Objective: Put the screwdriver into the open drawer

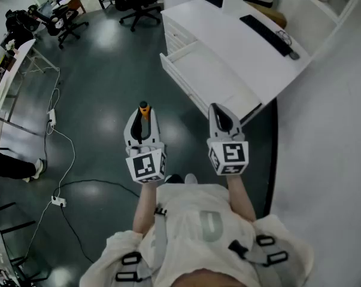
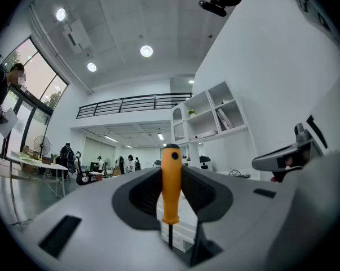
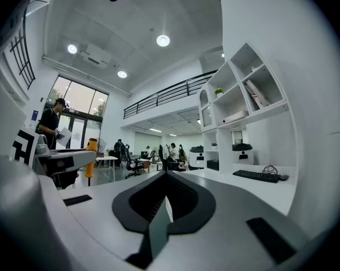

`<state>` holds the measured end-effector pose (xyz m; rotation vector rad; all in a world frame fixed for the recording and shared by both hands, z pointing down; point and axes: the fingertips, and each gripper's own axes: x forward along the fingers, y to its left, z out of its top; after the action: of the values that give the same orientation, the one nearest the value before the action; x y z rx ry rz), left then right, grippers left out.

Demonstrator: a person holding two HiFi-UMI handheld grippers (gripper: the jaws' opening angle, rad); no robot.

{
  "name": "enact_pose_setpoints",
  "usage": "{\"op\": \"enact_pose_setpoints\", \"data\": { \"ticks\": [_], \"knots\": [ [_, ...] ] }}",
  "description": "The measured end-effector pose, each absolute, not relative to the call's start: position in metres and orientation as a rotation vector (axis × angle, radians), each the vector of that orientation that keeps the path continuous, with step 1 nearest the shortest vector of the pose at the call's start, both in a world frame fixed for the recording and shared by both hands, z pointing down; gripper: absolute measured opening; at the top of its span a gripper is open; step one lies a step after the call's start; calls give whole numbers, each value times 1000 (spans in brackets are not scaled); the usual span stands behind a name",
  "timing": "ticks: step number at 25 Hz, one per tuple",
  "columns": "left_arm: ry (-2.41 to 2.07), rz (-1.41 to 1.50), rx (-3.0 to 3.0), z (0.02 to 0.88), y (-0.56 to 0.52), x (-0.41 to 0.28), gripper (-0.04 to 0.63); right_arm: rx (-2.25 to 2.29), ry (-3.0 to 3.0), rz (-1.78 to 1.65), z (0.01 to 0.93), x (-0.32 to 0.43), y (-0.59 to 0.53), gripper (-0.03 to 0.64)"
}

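An orange-handled screwdriver stands upright between the jaws of my left gripper, which is shut on it near where the handle meets the thin dark shaft. In the head view its handle top pokes out above the fingertips. The open white drawer juts from the white desk ahead and to the right of both grippers, its inside bare. My right gripper is held level beside the left one, just short of the drawer's near corner, shut with nothing in it.
A black keyboard lies on the white desk top. White shelving rises behind the desk. On the dark floor to the left lie a cable and power strip. Office chairs and people stand farther off.
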<state>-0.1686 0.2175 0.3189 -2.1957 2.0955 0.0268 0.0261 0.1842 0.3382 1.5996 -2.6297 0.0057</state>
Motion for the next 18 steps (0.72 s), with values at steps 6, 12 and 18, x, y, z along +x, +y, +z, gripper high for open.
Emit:
{"op": "enact_pose_setpoints", "data": {
  "ticks": [6, 12, 18],
  "knots": [
    [2101, 32, -2199, 324, 214, -166, 109, 1606, -2605, 58, 350, 30, 183, 3],
    [2103, 12, -2204, 326, 210, -158, 109, 1570, -2640, 81, 352, 32, 180, 3],
    [2145, 6, -2171, 321, 218, -159, 109, 1542, -2673, 138, 356, 28, 181, 3]
  ]
}}
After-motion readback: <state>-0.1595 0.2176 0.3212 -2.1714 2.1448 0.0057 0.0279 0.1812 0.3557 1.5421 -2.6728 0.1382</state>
